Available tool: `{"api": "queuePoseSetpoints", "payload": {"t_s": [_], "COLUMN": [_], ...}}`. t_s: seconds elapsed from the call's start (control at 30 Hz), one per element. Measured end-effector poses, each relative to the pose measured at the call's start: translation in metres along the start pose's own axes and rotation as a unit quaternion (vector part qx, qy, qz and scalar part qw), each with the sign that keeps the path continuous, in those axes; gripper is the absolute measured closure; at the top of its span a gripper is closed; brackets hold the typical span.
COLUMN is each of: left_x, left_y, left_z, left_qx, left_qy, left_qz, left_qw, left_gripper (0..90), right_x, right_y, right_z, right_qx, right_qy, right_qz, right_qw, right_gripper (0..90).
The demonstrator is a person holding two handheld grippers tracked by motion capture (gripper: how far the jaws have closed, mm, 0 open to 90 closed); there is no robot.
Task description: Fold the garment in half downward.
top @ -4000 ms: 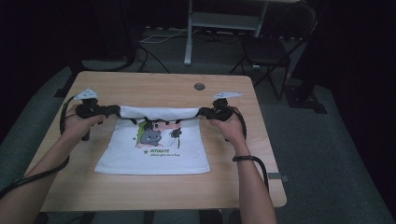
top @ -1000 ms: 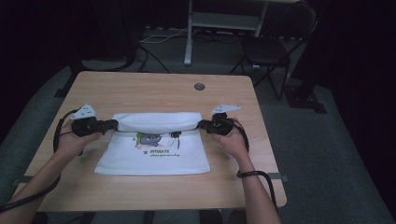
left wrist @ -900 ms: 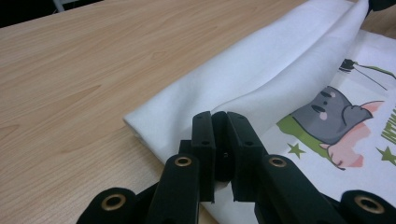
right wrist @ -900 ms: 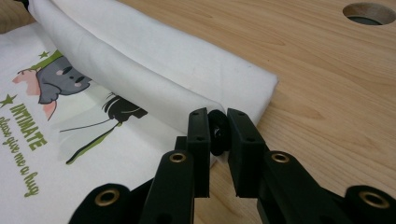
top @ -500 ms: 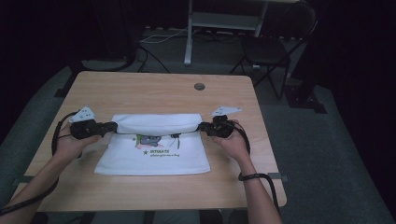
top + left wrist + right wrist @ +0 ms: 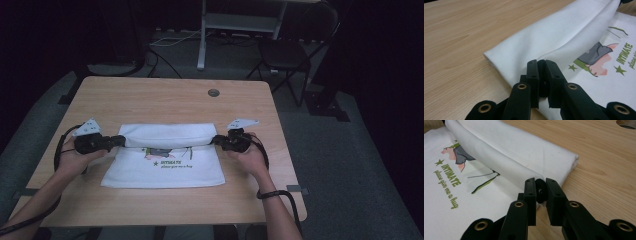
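Note:
A white T-shirt [image 6: 165, 170] with a cartoon print and green lettering lies flat on the wooden table [image 6: 150, 100]. Its far part is folded over toward the person into a long roll [image 6: 167, 134]. My left gripper [image 6: 120, 141] is shut on the roll's left end and my right gripper [image 6: 216, 141] on its right end. In the left gripper view the black jaws [image 6: 541, 66] stand together on the fold's edge, with the shirt [image 6: 564, 37] running off to the right. The right gripper view has the jaws [image 6: 540, 183] pinching the other corner of the shirt [image 6: 506, 152].
A round cable hole [image 6: 213, 92] sits in the table's far middle and also appears as the cable hole [image 6: 627, 123] in the right gripper view. A dark chair [image 6: 290, 50] and a desk frame [image 6: 240, 22] stand beyond the table. Bare wood surrounds the shirt.
Since the earliest frame both grippers have come toward the person with the shirt's far edge, laying the fold over the print. Over the last second they have hardly moved.

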State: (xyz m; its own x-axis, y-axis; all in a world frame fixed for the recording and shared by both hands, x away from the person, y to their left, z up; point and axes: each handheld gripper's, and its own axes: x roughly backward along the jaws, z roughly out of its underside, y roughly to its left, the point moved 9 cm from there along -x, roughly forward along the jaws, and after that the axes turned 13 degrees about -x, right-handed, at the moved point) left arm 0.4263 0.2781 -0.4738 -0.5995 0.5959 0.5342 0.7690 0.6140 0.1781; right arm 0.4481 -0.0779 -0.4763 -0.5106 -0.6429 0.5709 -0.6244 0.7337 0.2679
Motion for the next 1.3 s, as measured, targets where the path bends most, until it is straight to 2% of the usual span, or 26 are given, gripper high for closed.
{"api": "queuePoseSetpoints", "payload": {"t_s": [0.5, 0.8, 1.1, 1.3], "left_x": [0.008, 0.012, 0.016, 0.019], "left_y": [-0.009, -0.012, -0.017, -0.019], "left_z": [0.002, 0.004, 0.006, 0.005], "left_qx": [-0.014, -0.011, -0.018, -0.025], "left_qy": [0.002, 0.001, 0.004, 0.003], "left_qz": [0.003, 0.008, 0.012, 0.008], "left_qw": [0.9999, 0.9999, 0.9998, 0.9997], "left_gripper": [82.3, 82.2, 82.2, 82.2], "right_x": [0.006, 0.009, 0.012, 0.012], "right_y": [0.008, 0.012, 0.017, 0.019], "right_z": [0.008, 0.014, 0.017, 0.018], "right_qx": [0.013, 0.019, 0.023, 0.029], "right_qy": [0.003, 0.006, 0.009, 0.008], "right_qz": [-0.005, -0.008, -0.013, -0.012], "right_qw": [0.9999, 0.9998, 0.9996, 0.9995], "right_gripper": [79.7, 79.7, 79.7, 79.7]}}
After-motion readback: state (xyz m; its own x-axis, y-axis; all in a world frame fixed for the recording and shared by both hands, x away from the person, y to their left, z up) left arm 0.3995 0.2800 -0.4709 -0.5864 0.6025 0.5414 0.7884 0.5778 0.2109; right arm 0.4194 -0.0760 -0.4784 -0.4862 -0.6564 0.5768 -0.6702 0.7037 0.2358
